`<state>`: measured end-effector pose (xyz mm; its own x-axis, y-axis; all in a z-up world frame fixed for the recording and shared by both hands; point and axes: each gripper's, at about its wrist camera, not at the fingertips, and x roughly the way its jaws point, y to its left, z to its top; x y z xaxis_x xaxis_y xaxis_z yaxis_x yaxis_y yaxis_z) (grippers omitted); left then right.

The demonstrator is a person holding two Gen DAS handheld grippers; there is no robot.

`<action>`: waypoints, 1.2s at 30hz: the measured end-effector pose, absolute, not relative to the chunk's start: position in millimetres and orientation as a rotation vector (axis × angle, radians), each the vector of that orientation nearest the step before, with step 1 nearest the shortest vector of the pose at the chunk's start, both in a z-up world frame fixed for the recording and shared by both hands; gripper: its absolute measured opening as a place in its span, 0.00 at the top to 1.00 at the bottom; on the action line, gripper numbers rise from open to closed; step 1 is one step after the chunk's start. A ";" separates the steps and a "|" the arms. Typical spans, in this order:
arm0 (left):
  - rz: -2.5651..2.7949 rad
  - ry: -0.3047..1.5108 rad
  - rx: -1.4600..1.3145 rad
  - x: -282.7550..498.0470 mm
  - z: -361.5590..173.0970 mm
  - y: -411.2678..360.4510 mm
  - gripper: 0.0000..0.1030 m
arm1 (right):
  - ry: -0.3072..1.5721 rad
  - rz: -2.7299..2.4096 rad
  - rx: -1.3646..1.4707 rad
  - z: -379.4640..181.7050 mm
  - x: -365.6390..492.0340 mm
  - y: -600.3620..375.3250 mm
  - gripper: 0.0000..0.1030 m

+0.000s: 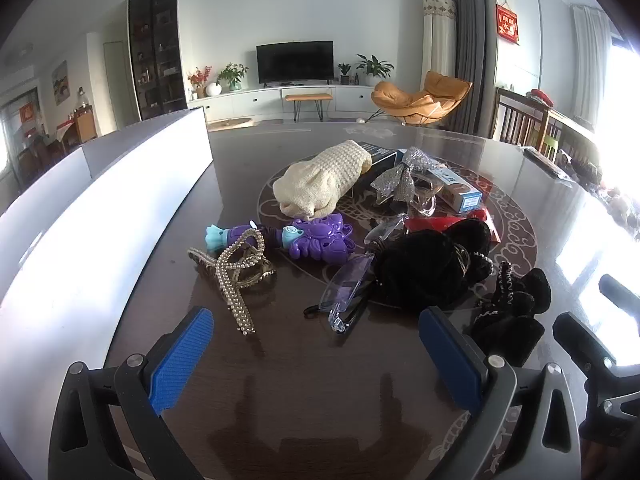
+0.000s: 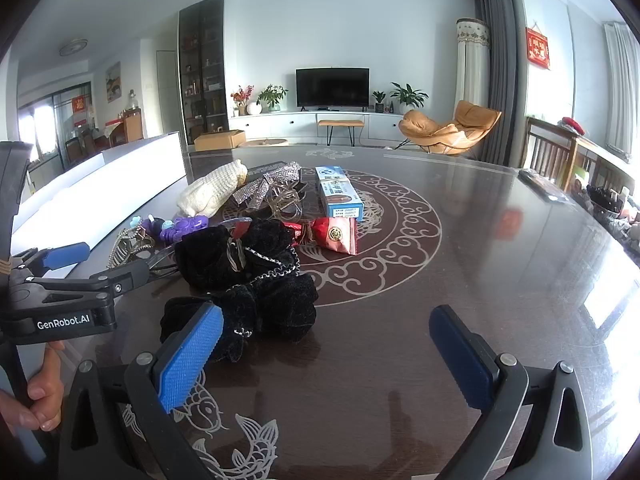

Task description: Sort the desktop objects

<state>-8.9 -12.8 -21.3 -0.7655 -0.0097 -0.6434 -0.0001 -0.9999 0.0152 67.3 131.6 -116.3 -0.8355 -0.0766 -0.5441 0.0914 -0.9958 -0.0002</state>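
Hovering, both spread empty | left tool: glasses just ahead | right tool: black scrunchie touching its left finger

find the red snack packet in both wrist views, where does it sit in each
Left wrist: the red snack packet lies right of centre, mostly hidden behind the black velvet scrunchie.
Right wrist: it lies in full view at centre, just right of the scrunchie.
Shared landmark: the blue and white box, just beyond the packet.
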 end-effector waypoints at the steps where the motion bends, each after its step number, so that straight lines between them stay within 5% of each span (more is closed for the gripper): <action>1: -2.946 -0.016 1.076 -9.7 -21.4 -13.6 0.00 | 0.040 -2.929 0.868 -116.5 67.1 131.4 0.00; 28: -2.964 -0.104 1.075 -9.7 -21.3 -3.4 0.00 | 0.023 -2.933 0.847 -115.7 69.5 132.8 0.00; 36: -2.958 0.015 1.131 -15.3 -23.4 -16.3 0.00 | 0.015 -2.939 0.848 -115.7 68.3 133.5 0.00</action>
